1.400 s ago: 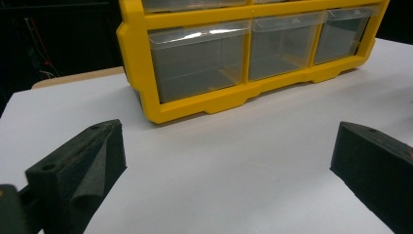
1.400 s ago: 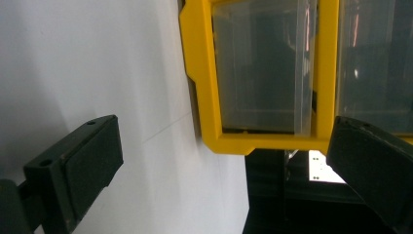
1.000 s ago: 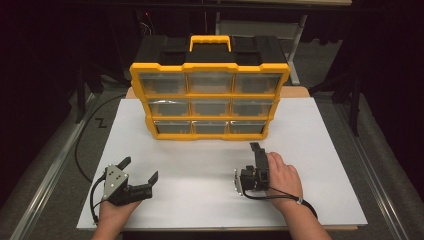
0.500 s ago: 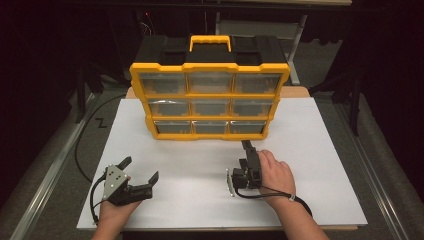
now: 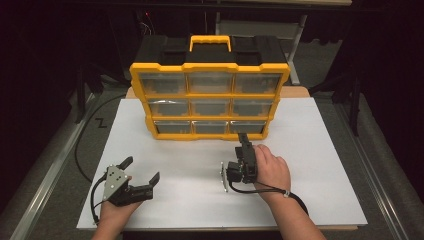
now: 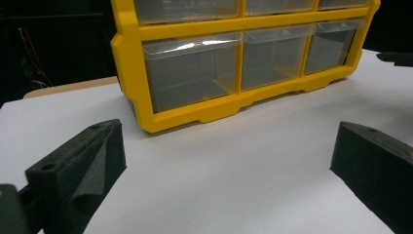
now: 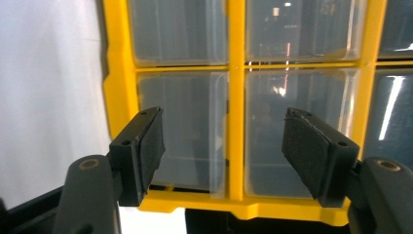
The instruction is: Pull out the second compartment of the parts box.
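Note:
A yellow organizer (image 5: 210, 67) with a black top, a yellow handle and three rows of clear drawers stands at the back of the white board (image 5: 320, 165). My right gripper (image 5: 244, 140), rolled on its side, points at the bottom right drawer (image 5: 246, 127) from a short way off. In the right gripper view its jaws (image 7: 221, 119) frame the yellow divider (image 7: 236, 146); they have just been closing, with nothing between them. My left gripper (image 5: 141, 171) rests open on the board's near left part, far from the organizer (image 6: 234, 105), its jaws wide and empty (image 6: 228, 131).
A black cable (image 5: 80, 145) loops off the board's left side beside a metal rail (image 5: 45, 185). White board lies free between the two grippers and to the right of the right hand. Dark stands and a table frame surround the setup.
The right hand has moved forward and slightly left, closer to the organizer's bottom row. The left gripper has stayed in place.

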Demonstrator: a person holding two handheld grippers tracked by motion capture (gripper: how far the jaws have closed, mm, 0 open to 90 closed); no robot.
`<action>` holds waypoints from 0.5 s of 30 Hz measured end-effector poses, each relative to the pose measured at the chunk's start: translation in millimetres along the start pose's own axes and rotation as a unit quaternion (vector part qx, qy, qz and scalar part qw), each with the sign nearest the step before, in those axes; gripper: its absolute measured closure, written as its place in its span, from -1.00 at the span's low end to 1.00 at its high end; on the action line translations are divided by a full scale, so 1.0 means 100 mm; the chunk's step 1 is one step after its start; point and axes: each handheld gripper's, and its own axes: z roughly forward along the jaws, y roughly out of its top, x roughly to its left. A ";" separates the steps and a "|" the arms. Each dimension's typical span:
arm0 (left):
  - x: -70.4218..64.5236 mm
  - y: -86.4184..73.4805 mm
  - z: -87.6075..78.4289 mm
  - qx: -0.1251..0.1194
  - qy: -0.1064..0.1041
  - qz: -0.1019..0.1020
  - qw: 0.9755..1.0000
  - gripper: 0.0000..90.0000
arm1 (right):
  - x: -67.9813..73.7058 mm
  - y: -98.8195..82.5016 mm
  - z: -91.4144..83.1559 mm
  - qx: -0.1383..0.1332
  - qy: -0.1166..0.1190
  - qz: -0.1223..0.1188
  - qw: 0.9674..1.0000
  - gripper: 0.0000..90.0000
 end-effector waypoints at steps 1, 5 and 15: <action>0.00 0.00 0.00 0.001 0.000 0.000 1.000 -0.99 | -0.01 0.01 0.00 0.002 0.001 0.001 1.000 -0.19; 0.00 0.00 0.00 0.001 0.001 0.000 1.000 -0.99 | -0.11 0.06 0.02 -0.004 -0.014 0.003 1.000 -0.15; 0.00 0.00 0.00 0.001 0.001 0.002 1.000 -0.99 | -0.30 0.15 0.05 -0.008 -0.036 0.009 0.999 -0.04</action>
